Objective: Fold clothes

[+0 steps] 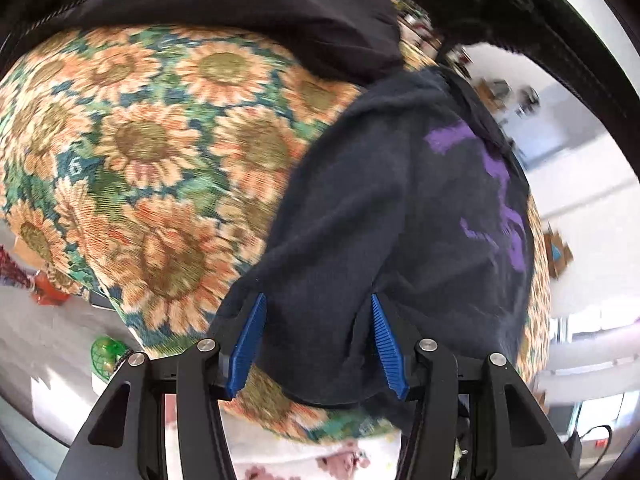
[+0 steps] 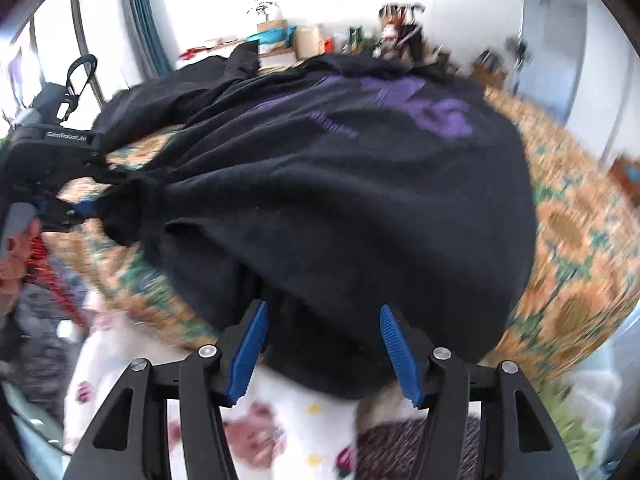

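black garment [image 1: 400,216] bunched between both grippers' parted fingers [image 1: 250,340], over sunflower cloth [image 1: 152,140], grip unclear

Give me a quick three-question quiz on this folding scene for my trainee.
1. True or false: the print on the black sweatshirt is purple.
2. The cloth under the sweatshirt shows: A stripes, B sunflowers, C plain grey.
3. Which gripper holds a bunched part of the sweatshirt?

Key: 1 true; 2 B; 3 the left gripper. The right gripper is open.
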Demonstrator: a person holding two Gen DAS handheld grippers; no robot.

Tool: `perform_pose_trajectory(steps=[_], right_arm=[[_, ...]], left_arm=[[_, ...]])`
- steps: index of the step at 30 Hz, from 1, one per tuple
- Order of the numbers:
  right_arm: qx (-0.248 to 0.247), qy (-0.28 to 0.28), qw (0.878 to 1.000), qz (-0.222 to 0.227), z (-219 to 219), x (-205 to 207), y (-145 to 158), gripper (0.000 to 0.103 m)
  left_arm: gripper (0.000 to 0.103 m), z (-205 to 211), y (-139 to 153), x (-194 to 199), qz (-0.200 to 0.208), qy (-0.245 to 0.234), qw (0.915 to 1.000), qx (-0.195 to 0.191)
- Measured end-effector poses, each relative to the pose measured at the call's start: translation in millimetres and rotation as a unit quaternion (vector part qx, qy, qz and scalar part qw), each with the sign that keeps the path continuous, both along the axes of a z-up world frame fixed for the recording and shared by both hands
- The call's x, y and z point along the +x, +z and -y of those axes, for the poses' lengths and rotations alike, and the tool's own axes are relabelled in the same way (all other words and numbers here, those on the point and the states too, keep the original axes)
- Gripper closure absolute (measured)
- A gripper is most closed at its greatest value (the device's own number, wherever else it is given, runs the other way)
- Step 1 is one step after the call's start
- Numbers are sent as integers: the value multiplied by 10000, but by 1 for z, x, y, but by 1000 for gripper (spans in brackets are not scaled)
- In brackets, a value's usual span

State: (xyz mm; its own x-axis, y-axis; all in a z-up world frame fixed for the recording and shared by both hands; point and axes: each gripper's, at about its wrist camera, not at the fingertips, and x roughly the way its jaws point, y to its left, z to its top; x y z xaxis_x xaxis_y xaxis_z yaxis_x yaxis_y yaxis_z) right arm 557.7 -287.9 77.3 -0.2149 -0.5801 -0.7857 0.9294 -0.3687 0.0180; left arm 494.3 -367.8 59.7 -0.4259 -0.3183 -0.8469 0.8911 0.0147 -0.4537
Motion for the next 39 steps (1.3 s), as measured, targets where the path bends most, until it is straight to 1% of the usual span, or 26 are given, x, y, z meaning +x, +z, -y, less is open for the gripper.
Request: perform_pose_trajectory(steps=[1, 2, 3, 4, 5, 6, 7, 10, 11, 13, 15, 16, 17, 18, 19, 20, 21, 23, 24, 25, 27, 29, 31, 34, 37, 39], right_arm=[[14, -53, 10000, 19, 3, -4, -1, 39], [67, -52, 9999, 91, 5, -9, -4, 36], [151, -57, 9997, 159, 7, -13, -8, 38], [232, -48, 9994, 259, 7, -17, -10, 50], [220, 0, 9989, 419, 3, -20, -8, 83], [208, 48, 9981, 579, -2, -22, -5, 97], [196, 97, 9970, 739, -7, -25, -3, 100], [231, 354, 9919, 1199, -21, -24, 1, 100], [299, 438, 9922, 1129, -27, -18, 1, 100], [499, 508, 9936, 878, -35, -12, -1, 98], [525, 383, 9929, 999, -43, -21, -2, 89], [362, 119, 9913, 1262, -49, -33, 0, 65], [136, -228, 9879, 1527, -57, -48, 3, 42], [-207, -709, 9810, 1795, -70, -68, 6, 38], [-502, -1086, 9720, 2021, -81, -85, 8, 41], [-673, -1334, 9648, 2163, -90, -96, 7, 43], [-782, -1624, 9588, 2195, -99, -106, 4, 43], [-712, -1970, 9584, 1938, -109, -112, -4, 43], [-640, -2109, 9589, 1786, -113, -113, -9, 43], [-582, -2207, 9584, 1712, -117, -114, -14, 43], [-572, -2217, 9551, 1879, -120, -114, -24, 43], [-596, -2242, 9520, 1997, -119, -114, -33, 42], [-618, -2264, 9503, 2047, -117, -115, -41, 40], [-573, -2223, 9508, 2080, -113, -116, -46, 38], [-537, -2105, 9554, 2000, -104, -113, -48, 38], [-549, -2043, 9580, 1936, -99, -110, -45, 38]], left_arm=[[52, 2, -3, 4, 1, 121, 9999, -56], [66, 6, -8, 4, -17, 66, 9999, -88], [75, 9, -12, 4, -37, 10, 9999, -119], [93, 12, -16, 3, -102, -99, 9998, -144], [96, 13, -16, 3, -115, -135, 9996, -205], [97, 13, -13, 4, -38, -145, 9994, -296], [97, 12, -5, 6, 61, -171, 9988, -451], [98, 9, 18, 17, 331, -69, 9965, -770], [99, 8, 26, 21, 427, -32, 9953, -874], [99, 8, 38, 31, 820, 63, 9922, -941], [99, 6, 39, 43, 739, 52, 9936, -849], [99, 6, 40, 48, 692, 46, 9944, -801], [99, 8, 36, 50, 477, 34, 9963, -710], [98, 9, 32, 53, 266, 22, 9977, -617], [94, 10, 29, 57, 160, 30, 9986, -500], [88, 13, 25, 56, 92, 35, 9992, -386], [85, 17, 20, 53, 36, -18, 9995, -318], [77, 22, 14, 41, 79, -213, 9992, -329], [76, 23, 14, 35, 185, -305, 9986, -385], [71, 24, 15, 29, 288, -396, 9978, -441], [64, 25, 14, 18, 385, -592, 9960, -551], [51, 28, 11, 12, 381, -648, 9956, -556], [46, 33, 7, 7, 397, -658, 9956, -540], [45, 37, -1, -3, 566, -711, 9944, -535], [46, 30, -4, -7, 553, -810, 9933, -604], [77, 26, -1, -4, 510, -732, 9934, -723]])
